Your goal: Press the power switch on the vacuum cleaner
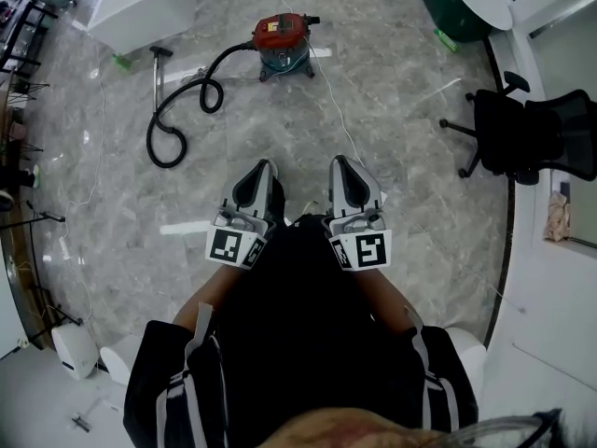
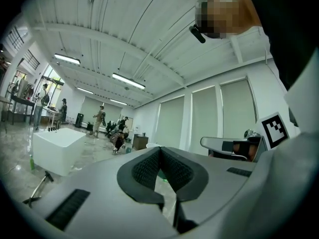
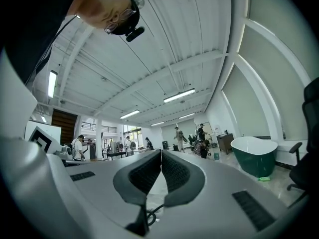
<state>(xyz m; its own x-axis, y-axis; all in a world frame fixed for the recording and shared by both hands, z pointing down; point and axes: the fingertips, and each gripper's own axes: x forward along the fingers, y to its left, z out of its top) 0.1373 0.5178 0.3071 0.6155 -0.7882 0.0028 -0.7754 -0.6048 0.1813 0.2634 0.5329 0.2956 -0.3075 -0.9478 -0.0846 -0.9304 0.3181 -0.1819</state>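
Observation:
The vacuum cleaner, with a red top on a teal drum, stands on the marble floor far ahead in the head view. Its black hose curls off to the left and ends at a metal wand. No switch can be made out from here. My left gripper and right gripper are held side by side close to my body, well short of the vacuum. In the left gripper view the left gripper has its tips touching around nothing. The right gripper is likewise shut and empty.
A black office chair stands at the right and a green tub at the top right. A white box sits at the top left. A thin white cable runs from the vacuum towards me. Several people stand far off.

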